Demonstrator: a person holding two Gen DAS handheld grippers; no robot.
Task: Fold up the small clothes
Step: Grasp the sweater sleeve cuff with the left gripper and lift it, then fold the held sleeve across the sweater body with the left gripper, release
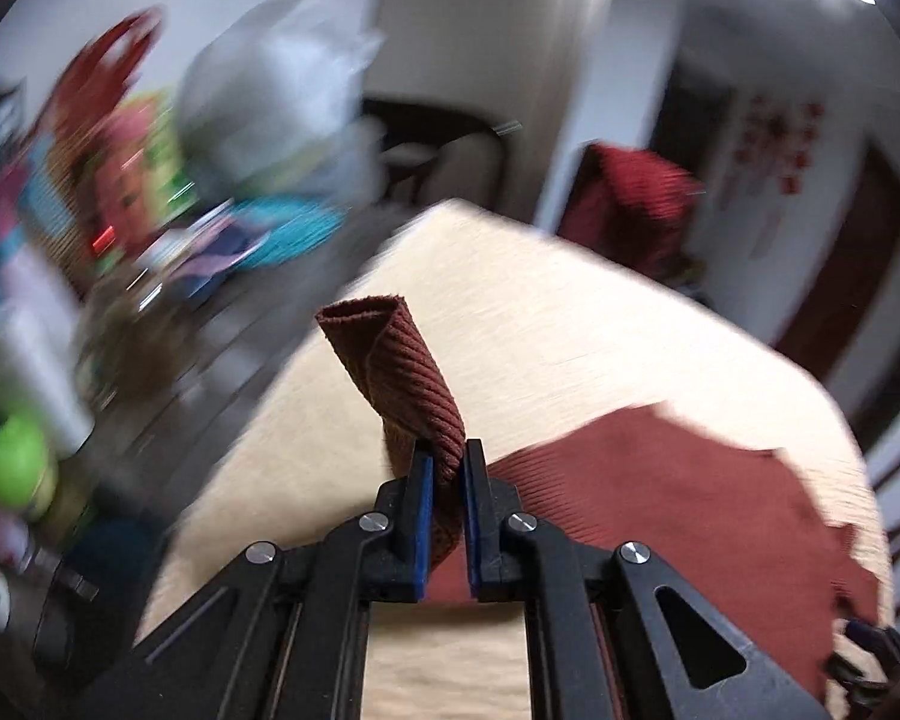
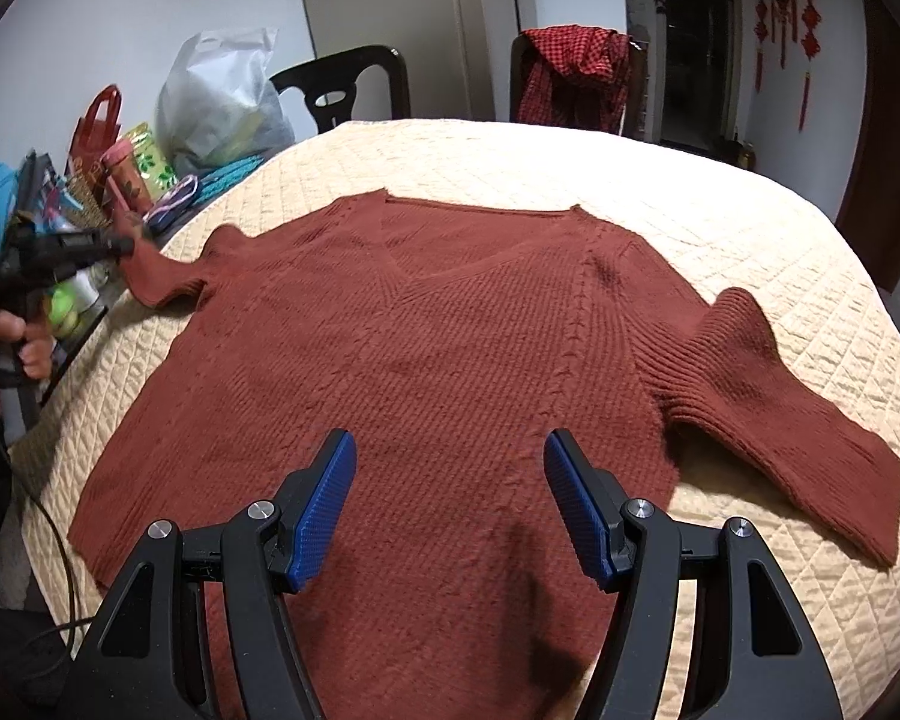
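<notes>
The left fingers (image 1: 447, 480) are clenched on the cuff of the sweater's sleeve (image 1: 399, 360), blue pads pressed into the ribbed knit with the cuff end standing up past the tips; the right fingers (image 2: 450, 492) stand released, spread wide and empty above the lower body of the garment.

The table (image 2: 720, 210) carries a cream quilted cover, and on it the rust-brown sweater (image 2: 426, 348) lies face up, neckline towards the far edge, hem nearest the right wrist camera. Its body sits flat in the middle of the table. One sleeve (image 2: 768, 396) rests bent on the quilt at the right of that view; the other (image 2: 162, 276) is drawn out towards the table's left edge, where the left gripper and the person's hand (image 2: 12, 336) hold it. Beyond that edge stands a clutter of bags and bottles (image 2: 126, 150), and two chairs stand behind the table, one draped with a red checked cloth (image 2: 576, 78).

I judge this an early step: a sleeve being lifted to fold across the chest. The risks come from the grip and the knit. Only the cuff is pinched, so a quick pull may let it slip out. The sweater is soft and heavy, and a lift that is too high could drag the shoulder and wrinkle the flat body. The clutter is close to the left hand, and a wide swing might knock something over
</notes>
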